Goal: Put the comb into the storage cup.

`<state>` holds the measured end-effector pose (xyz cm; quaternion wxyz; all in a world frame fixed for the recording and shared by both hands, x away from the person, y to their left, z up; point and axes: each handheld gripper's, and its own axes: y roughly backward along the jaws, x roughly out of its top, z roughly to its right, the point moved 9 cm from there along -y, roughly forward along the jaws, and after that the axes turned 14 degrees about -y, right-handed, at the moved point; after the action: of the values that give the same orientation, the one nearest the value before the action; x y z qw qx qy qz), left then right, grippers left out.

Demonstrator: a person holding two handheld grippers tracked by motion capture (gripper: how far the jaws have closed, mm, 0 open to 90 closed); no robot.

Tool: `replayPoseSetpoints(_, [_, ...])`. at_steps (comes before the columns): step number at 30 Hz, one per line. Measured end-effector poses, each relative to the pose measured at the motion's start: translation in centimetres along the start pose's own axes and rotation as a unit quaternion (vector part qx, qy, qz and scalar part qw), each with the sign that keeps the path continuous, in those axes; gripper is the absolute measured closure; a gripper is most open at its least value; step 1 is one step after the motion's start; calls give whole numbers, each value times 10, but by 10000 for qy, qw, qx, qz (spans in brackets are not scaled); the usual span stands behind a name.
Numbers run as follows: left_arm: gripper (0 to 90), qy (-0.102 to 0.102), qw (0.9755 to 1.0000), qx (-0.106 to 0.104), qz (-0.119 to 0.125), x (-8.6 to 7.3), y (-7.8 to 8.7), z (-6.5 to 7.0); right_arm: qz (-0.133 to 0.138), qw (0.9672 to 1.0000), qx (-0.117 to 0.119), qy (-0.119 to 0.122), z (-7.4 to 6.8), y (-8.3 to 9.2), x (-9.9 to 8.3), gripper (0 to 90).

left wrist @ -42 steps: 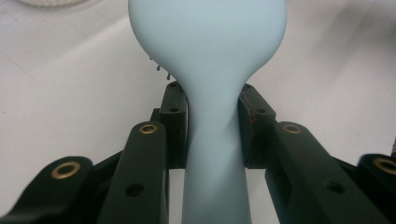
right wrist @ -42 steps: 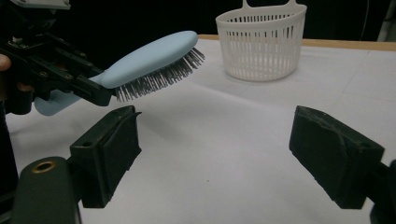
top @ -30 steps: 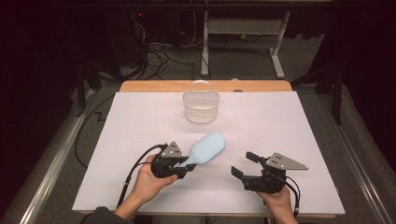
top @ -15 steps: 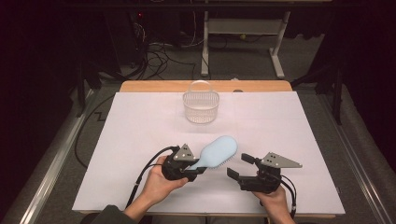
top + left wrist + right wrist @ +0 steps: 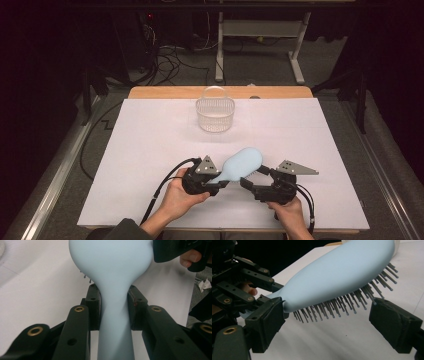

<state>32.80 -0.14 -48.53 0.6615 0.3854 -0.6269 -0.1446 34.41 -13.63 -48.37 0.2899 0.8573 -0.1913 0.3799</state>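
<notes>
A pale blue hairbrush (image 5: 241,163) is being held just above the white-covered worktop (image 5: 150,150), low and centre in the high view. The left tongs (image 5: 216,181) are being kept clamped on the brush's handle; in the left gripper view the black pads (image 5: 93,305) are being pressed against both sides of the narrow neck of the handle. The brush head is being pointed up and to the right in the high view, bristles facing down. The right tongs (image 5: 254,176) are being brought in from the lower right, with jaws that have just been opening and are now standing wide apart; in the right gripper view the bristled head (image 5: 342,277) is being framed between the two pads without being touched by either. A clear plastic basket (image 5: 215,111) with a hoop handle is being left standing well apart, in the upper middle of the high view. Judging from this, a handover between the two tongs is being set up, and it is at the approach stage. The next move is likely calling for the right tongs to be closed on the brush's head before the left grip is being released, so that the brush is not being dropped.
</notes>
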Motion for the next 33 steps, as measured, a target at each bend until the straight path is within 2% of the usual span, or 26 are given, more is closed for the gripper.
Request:
replayPoseSetpoints(5, [685,39,10000,-34,51,3,-3,2,1,9999,61,-103,-2,-4,1,115])
replayPoseSetpoints(11, [685,-18,9999,-15,148,9,-7,6,15,9998,85,-153,-4,-10,1,93])
replayPoseSetpoints(16, [685,-64,9999,-28,133,12,-10,8,-8,9999,27,-162,-5,-14,2,80])
replayPoseSetpoints(20, [685,-94,9999,-26,133,13,-11,9,18,9996,70,-286,-5,-14,4,86])
replayPoseSetpoints(24, [686,-129,9998,-45,146,14,-11,10,0,9996,75,-290,-6,-16,5,96])
replayPoseSetpoints(31, [685,-125,9999,-34,88,13,-10,9,-141,9984,144,-522,-8,-17,9,160])
replayPoseSetpoints(33, [685,-107,9999,-9,65,12,-11,9,-190,9984,126,-520,-8,-18,9,169])
